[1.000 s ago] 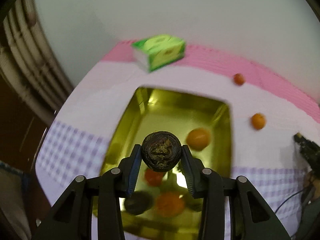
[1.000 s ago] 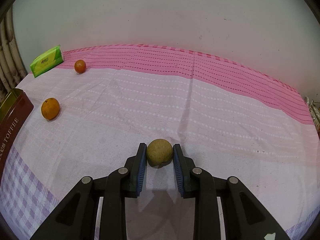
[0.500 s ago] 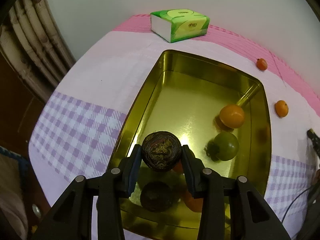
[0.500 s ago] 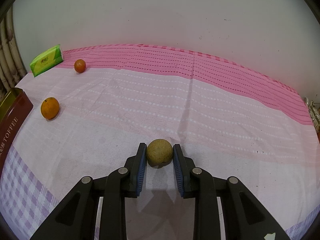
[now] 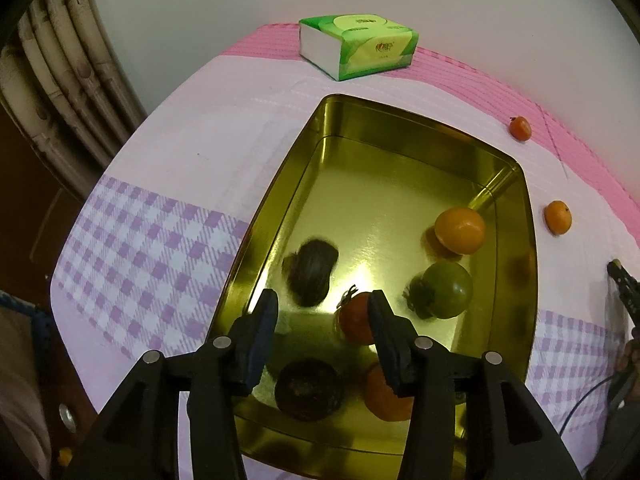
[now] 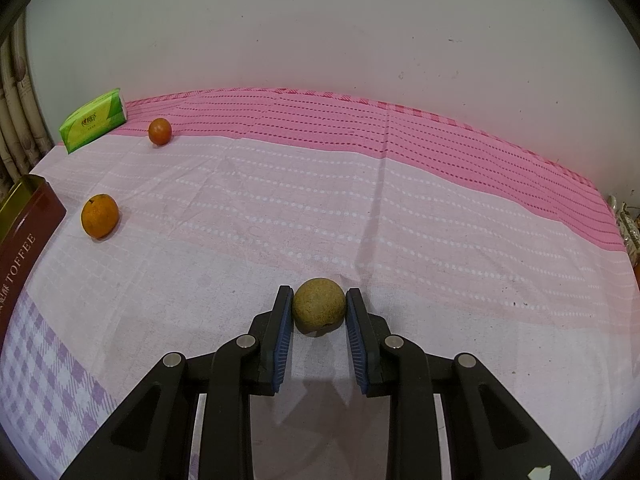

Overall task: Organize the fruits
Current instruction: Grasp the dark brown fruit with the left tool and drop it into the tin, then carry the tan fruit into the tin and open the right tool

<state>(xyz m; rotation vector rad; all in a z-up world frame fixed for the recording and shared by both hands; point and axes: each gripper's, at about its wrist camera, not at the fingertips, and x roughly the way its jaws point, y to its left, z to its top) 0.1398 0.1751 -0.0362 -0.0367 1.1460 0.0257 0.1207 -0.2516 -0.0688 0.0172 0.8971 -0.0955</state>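
My left gripper [image 5: 322,306] is open and empty above the near end of the gold tin [image 5: 384,148]. A dark round fruit [image 5: 314,270], blurred, lies in the tin just beyond the fingers. The tin also holds an orange [image 5: 460,230], a green tomato [image 5: 446,294], a red tomato [image 5: 356,318], another dark fruit [image 5: 308,390] and an orange fruit [image 5: 386,398]. My right gripper [image 6: 319,308] is shut on a tan round fruit [image 6: 319,306] resting on the cloth.
An orange [image 6: 100,216] and a small red fruit [image 6: 160,131] lie loose on the pink cloth; both show in the left wrist view [image 5: 558,217] [image 5: 520,128]. A green tissue pack [image 5: 360,50] sits by the wall. The tin's brown side [image 6: 24,232] is at far left.
My left gripper has opened and let go of the dark fruit, which has dropped into the tin. The right gripper has not moved.
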